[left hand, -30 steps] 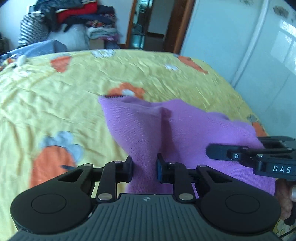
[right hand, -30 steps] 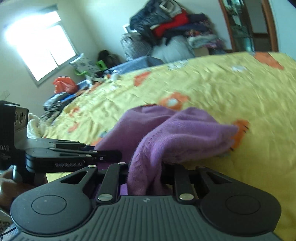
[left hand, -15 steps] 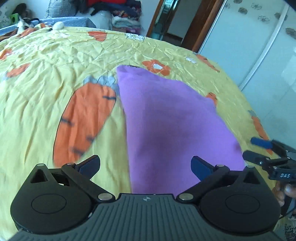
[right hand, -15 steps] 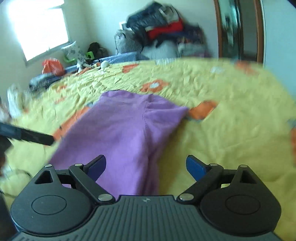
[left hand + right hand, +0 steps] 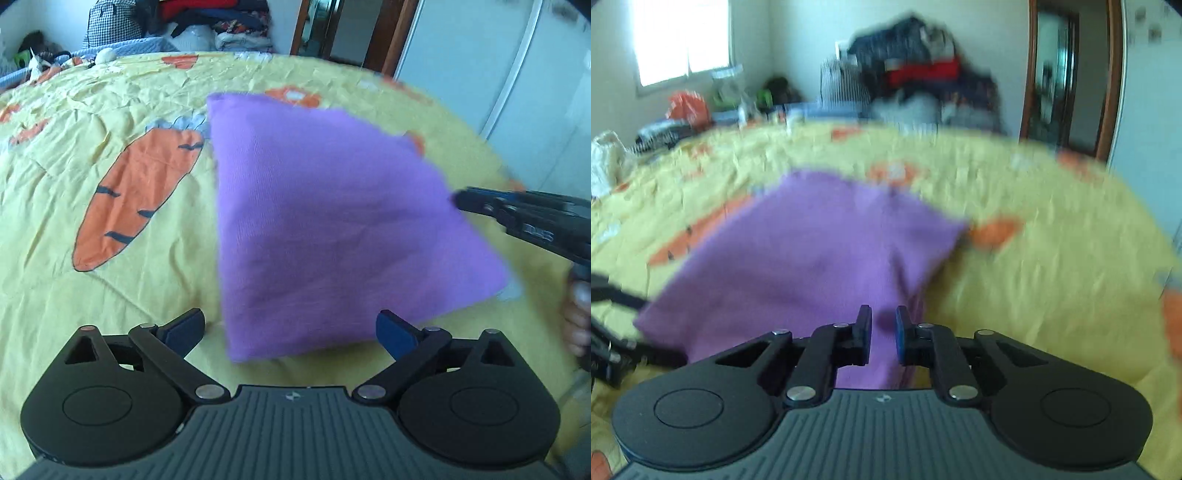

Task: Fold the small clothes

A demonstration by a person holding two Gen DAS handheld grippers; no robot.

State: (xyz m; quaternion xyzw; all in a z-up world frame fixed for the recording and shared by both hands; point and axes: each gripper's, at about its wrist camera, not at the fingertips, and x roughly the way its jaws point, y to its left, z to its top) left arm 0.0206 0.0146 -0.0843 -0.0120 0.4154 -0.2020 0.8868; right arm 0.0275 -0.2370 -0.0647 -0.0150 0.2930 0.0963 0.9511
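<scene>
Purple garment (image 5: 332, 221) folded flat on yellow carrot-print sheet (image 5: 74, 314); left gripper (image 5: 290, 330) spread wide, empty; right gripper (image 5: 882, 338) just closed, nearly together, nothing visibly pinched

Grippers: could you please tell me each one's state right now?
Left gripper: just opened wide, holding nothing.
Right gripper: jaws just closed to a narrow gap, apparently pinching the purple cloth.

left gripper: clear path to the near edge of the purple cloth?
Probably yes. The left gripper has its jaws wide open just short of the purple cloth, which lies flat on the bedspread. Nothing sits between them; the right gripper is off at the cloth's right edge.
</scene>
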